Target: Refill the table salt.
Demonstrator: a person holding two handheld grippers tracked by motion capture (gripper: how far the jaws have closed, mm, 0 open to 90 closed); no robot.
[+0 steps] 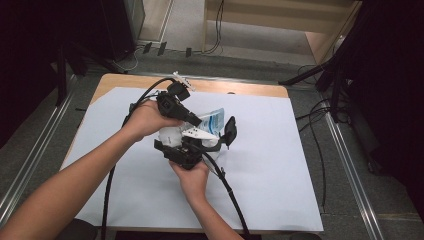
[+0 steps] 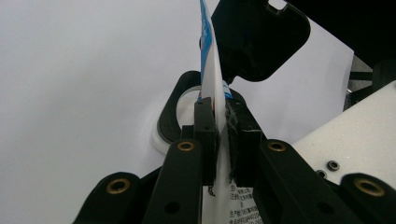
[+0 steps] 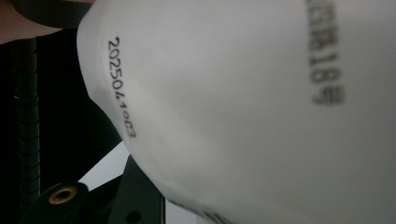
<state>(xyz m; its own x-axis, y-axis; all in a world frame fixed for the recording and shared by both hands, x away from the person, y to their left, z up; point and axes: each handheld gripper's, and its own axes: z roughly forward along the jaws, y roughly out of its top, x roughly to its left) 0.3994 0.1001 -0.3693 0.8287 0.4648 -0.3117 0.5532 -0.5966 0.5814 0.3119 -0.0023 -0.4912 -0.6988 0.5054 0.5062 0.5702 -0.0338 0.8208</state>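
My left gripper (image 2: 223, 140) is clamped on the pouch's (image 1: 212, 121) flat top edge, and my right gripper (image 1: 192, 145) squeezes its white body, mid-table, lifted off the sheet (image 1: 280, 165). Step: tearing it open. Next: pull apart without spilling.

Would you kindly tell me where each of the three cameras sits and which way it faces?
High view: above the person's side, looking forward and down on the table; both forearms show, with the left tongs and right tongs meeting at a white pouch.
Left gripper view: rides the left tongs, looking along its black jaws, shut on the pouch's edge.
Right gripper view: rides the right tongs, close against the pouch's printed white surface; one black jaw shows.
Shared: all three see the pouch.
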